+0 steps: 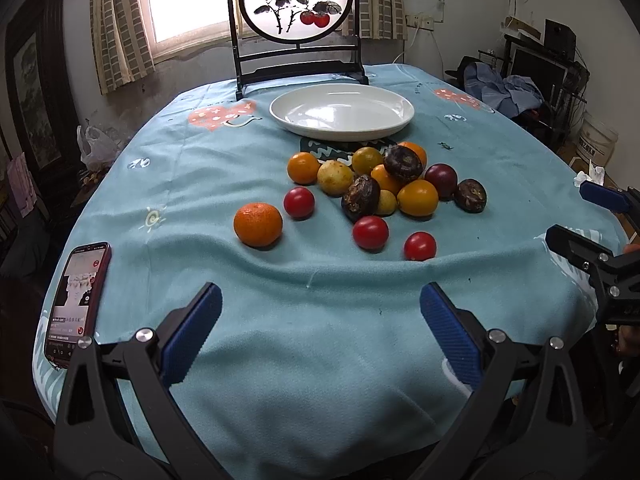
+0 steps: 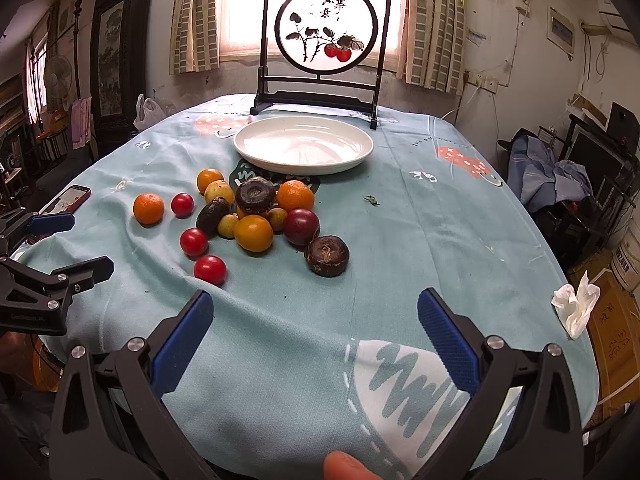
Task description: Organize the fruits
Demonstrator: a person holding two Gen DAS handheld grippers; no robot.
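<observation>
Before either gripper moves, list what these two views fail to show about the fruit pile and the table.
- Fruit pile: the pieces at its centre are covered by the dark fruits on top in both views, so no full count.
- Phone: screen text too small in the left wrist view; mostly hidden behind the left gripper in the right wrist view.
- Table: its near edge is hidden behind the right gripper.
- White plate: glare washes out its surface.

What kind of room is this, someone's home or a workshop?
Most likely a lived-in home, perhaps a dining room: a round table under a blue tablecloth, checked curtains at the window, and clothes heaped on furniture at the side.
</observation>
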